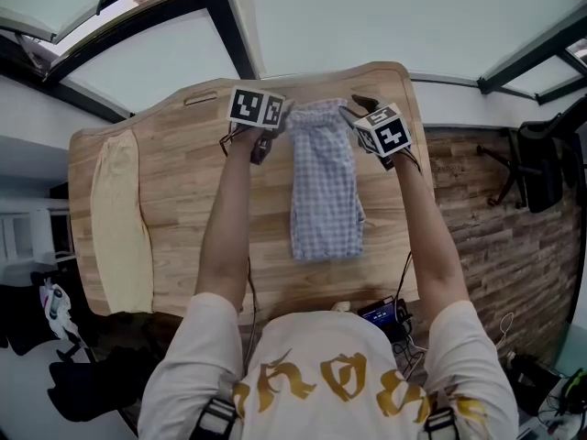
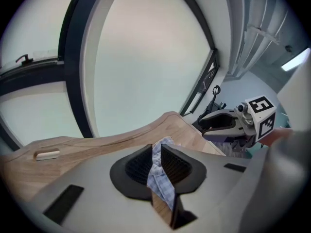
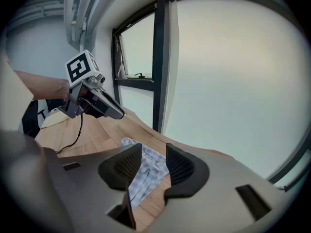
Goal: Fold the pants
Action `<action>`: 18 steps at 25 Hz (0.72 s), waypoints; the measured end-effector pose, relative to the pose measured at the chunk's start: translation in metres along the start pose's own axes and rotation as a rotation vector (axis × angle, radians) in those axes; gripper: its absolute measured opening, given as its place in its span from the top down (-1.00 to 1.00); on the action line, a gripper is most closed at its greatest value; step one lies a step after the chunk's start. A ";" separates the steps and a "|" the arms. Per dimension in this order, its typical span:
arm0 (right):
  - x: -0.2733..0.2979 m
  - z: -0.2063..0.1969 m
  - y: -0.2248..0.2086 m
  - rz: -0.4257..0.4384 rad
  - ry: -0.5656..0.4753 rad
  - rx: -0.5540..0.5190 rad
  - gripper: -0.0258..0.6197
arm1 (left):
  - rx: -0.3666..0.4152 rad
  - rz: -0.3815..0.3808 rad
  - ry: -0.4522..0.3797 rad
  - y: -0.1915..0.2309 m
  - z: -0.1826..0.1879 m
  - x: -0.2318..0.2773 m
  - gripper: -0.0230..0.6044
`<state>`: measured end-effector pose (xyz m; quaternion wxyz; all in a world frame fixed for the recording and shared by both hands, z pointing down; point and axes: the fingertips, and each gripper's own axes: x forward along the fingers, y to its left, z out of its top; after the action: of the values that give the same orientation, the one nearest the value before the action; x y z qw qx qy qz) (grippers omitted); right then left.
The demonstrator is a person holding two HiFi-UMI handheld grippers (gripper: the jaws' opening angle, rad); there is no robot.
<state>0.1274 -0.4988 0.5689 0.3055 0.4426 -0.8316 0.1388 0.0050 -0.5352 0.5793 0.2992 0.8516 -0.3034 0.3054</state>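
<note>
The blue-and-white checked pants [image 1: 323,191] lie lengthwise on the wooden table [image 1: 183,181], a narrow strip with the gathered waistband at the far end. My left gripper [image 1: 286,122] is at the waistband's left corner. In the left gripper view the bunched cloth [image 2: 160,178] fills the narrow gap of the left gripper [image 2: 155,152], which is shut on it. My right gripper [image 1: 353,108] is at the waistband's right corner. In the right gripper view the right gripper [image 3: 153,154] stands open, with the cloth [image 3: 146,174] lying on the wood between and below the pads.
A folded cream cloth [image 1: 119,218] lies along the table's left side. A handle slot [image 1: 200,97] is cut near the far edge, close to a window wall. A small electronic device [image 1: 381,314] sits at the near edge. A dark chair [image 1: 537,168] stands to the right.
</note>
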 end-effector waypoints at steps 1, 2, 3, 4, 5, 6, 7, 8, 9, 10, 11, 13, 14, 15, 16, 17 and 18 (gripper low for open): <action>-0.010 0.002 0.005 0.012 -0.023 0.015 0.46 | -0.004 0.012 -0.019 -0.004 0.000 -0.007 0.71; -0.021 0.002 0.012 0.035 -0.044 0.036 0.74 | -0.009 0.019 -0.041 -0.010 -0.001 -0.015 0.75; -0.032 0.002 0.019 0.057 -0.064 0.059 0.84 | -0.011 0.022 -0.065 -0.017 -0.002 -0.023 0.76; -0.043 0.001 0.025 0.068 -0.080 0.075 0.84 | -0.005 0.025 -0.088 -0.024 -0.003 -0.032 0.77; -0.052 -0.001 0.029 0.065 -0.090 0.079 0.85 | 0.009 0.033 -0.104 -0.031 -0.006 -0.041 0.77; -0.061 -0.004 0.032 0.050 -0.094 0.070 0.85 | 0.029 0.048 -0.114 -0.038 -0.009 -0.050 0.78; -0.070 -0.008 0.033 0.024 -0.093 0.054 0.85 | 0.048 0.069 -0.121 -0.044 -0.014 -0.059 0.78; -0.080 -0.012 0.033 -0.009 -0.092 0.041 0.85 | 0.060 0.089 -0.126 -0.050 -0.020 -0.067 0.78; -0.090 -0.016 0.032 -0.042 -0.092 0.040 0.85 | 0.061 0.105 -0.130 -0.057 -0.026 -0.075 0.78; -0.101 -0.019 0.031 -0.068 -0.094 0.054 0.85 | 0.054 0.115 -0.133 -0.065 -0.032 -0.083 0.78; -0.112 -0.021 0.032 -0.084 -0.099 0.082 0.85 | 0.047 0.123 -0.133 -0.073 -0.039 -0.090 0.78; -0.136 -0.026 0.039 -0.090 -0.114 0.159 0.85 | 0.054 0.156 -0.125 -0.091 -0.056 -0.106 0.79; -0.148 -0.029 0.045 -0.080 -0.125 0.204 0.85 | 0.067 0.179 -0.124 -0.099 -0.064 -0.114 0.79; -0.160 -0.031 0.052 -0.063 -0.141 0.248 0.85 | 0.077 0.196 -0.129 -0.109 -0.072 -0.122 0.79; -0.172 -0.033 0.060 -0.046 -0.159 0.282 0.85 | 0.081 0.205 -0.138 -0.119 -0.081 -0.130 0.79; -0.184 -0.035 0.068 -0.037 -0.174 0.296 0.85 | 0.079 0.210 -0.146 -0.129 -0.090 -0.138 0.79; -0.196 -0.037 0.076 -0.035 -0.186 0.289 0.85 | 0.073 0.216 -0.148 -0.139 -0.100 -0.145 0.79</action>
<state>0.1619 -0.3095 0.4770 0.1628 0.5072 -0.8198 0.2099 -0.0231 -0.3287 0.4954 0.2100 0.8446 -0.4031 0.2830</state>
